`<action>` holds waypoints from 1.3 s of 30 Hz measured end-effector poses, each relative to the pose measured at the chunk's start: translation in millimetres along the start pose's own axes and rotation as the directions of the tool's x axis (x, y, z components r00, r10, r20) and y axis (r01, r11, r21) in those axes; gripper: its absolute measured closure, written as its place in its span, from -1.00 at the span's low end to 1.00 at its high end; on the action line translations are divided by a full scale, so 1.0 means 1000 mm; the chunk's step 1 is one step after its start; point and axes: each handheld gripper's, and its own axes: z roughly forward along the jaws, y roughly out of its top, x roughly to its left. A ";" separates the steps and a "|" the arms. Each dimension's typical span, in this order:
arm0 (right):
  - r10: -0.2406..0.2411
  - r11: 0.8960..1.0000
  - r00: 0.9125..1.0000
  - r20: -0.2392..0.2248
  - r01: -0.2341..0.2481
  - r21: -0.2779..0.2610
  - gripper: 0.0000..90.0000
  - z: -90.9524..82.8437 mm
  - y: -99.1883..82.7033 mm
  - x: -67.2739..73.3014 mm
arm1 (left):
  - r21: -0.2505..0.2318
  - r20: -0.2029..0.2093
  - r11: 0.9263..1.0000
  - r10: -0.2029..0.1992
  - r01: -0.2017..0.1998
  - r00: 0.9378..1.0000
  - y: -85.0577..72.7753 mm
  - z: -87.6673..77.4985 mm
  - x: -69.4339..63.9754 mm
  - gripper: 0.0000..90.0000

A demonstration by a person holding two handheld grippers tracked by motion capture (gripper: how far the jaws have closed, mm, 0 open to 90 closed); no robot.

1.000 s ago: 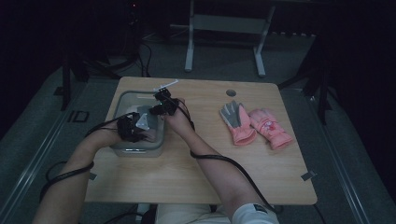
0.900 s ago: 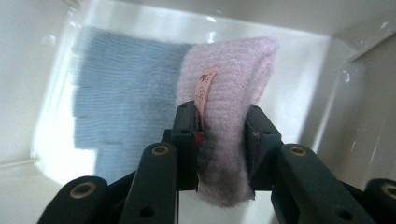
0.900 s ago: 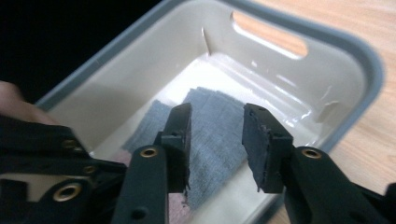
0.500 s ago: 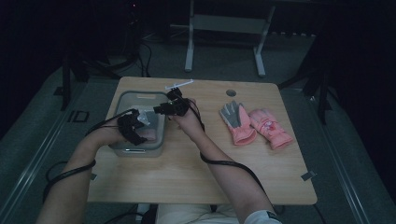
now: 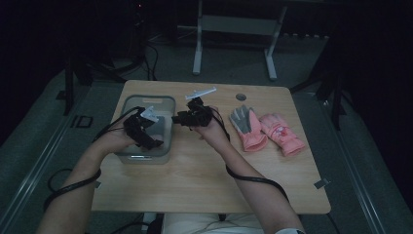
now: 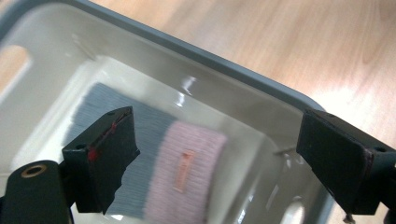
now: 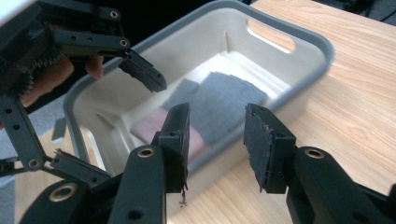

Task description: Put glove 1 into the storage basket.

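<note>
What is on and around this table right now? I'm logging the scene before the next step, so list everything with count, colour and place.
bin: one, grey rim, pale inside, left part of the table.
glove in the bin: one, grey and pink knit, lying flat on the bin's floor.
gloves on the table: two, pink, one palm grey, side by side at the right.
table: one, light wood.
metal stand: one, pale grey, on the floor beyond the table.
left gripper: black, over the bin, jaws have just been opening, nothing between them.
right gripper: black, beside the bin, jaws apart, empty.
</note>
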 end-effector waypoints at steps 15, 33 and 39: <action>-0.042 0.999 0.995 0.091 0.043 -0.005 0.32 -0.053 -0.033 -0.018 | -0.073 0.057 0.997 -0.027 0.031 0.998 0.029 0.000 -0.029 -0.74; 0.040 0.997 0.982 0.183 -0.028 -0.067 0.30 -0.119 -0.079 -0.062 | -0.100 0.116 0.989 0.124 -0.112 0.986 0.054 0.039 -0.112 -0.76; 0.035 0.998 0.956 0.292 -0.019 -0.059 0.41 -0.143 -0.096 -0.085 | -0.068 0.171 0.984 0.172 -0.163 0.970 0.047 0.070 -0.144 -0.76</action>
